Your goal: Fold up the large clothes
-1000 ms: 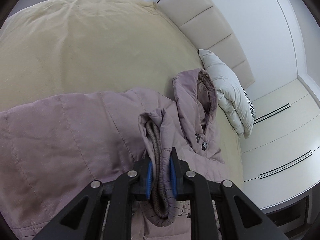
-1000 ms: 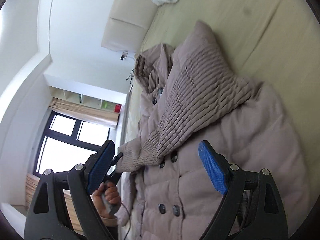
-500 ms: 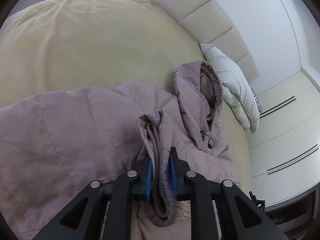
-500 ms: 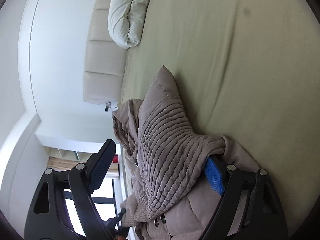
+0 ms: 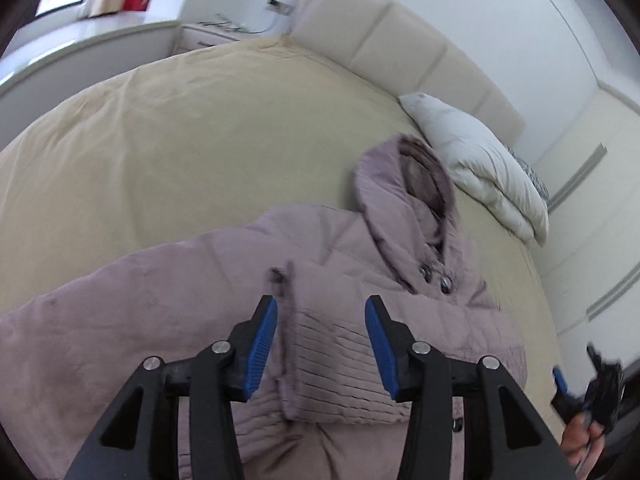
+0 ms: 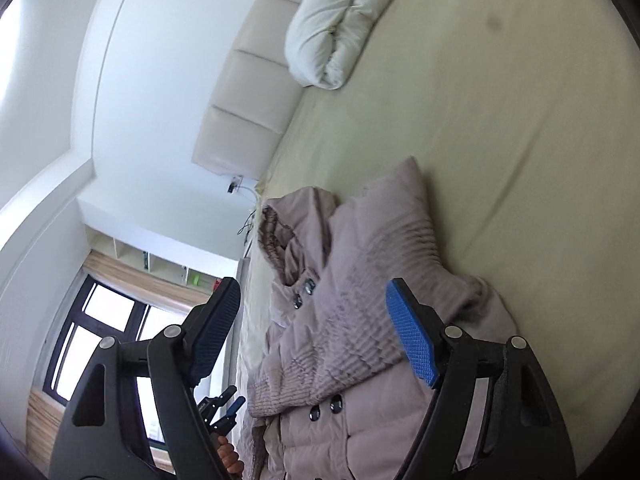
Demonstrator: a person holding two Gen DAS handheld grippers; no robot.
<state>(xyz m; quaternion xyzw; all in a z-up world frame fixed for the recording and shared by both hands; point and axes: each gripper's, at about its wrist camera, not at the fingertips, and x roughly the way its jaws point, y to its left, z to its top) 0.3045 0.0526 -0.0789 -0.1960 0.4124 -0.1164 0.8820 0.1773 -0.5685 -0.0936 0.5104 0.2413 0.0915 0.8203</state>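
A mauve puffer jacket (image 5: 168,300) lies buttoned side up on the beige bed (image 5: 180,128), its hood (image 5: 400,200) toward the pillow. A ribbed sleeve cuff (image 5: 332,364) rests across its chest. My left gripper (image 5: 320,344) hovers over that cuff; its jaws are opening and the blue pads stand clear of the fabric. My right gripper (image 6: 316,336) is off the jacket (image 6: 320,432), above the sleeve (image 6: 384,240) folded over the front; its jaws are closing slightly with nothing pressed between them. Each gripper shows in the other's view, the right gripper (image 5: 580,380) and the left gripper (image 6: 228,408), each with a hand behind it.
A white pillow (image 5: 472,160) lies by the padded headboard (image 5: 380,36). White wardrobe doors (image 5: 592,200) stand to the right of the bed, and a nightstand (image 5: 208,34) with cables to the far left. A dark-framed window (image 6: 100,340) sits beyond the bed.
My left gripper let go of the sleeve cuff, which now lies flat on the jacket's chest, and drew back upward. My right gripper lifted off the folded sleeve.
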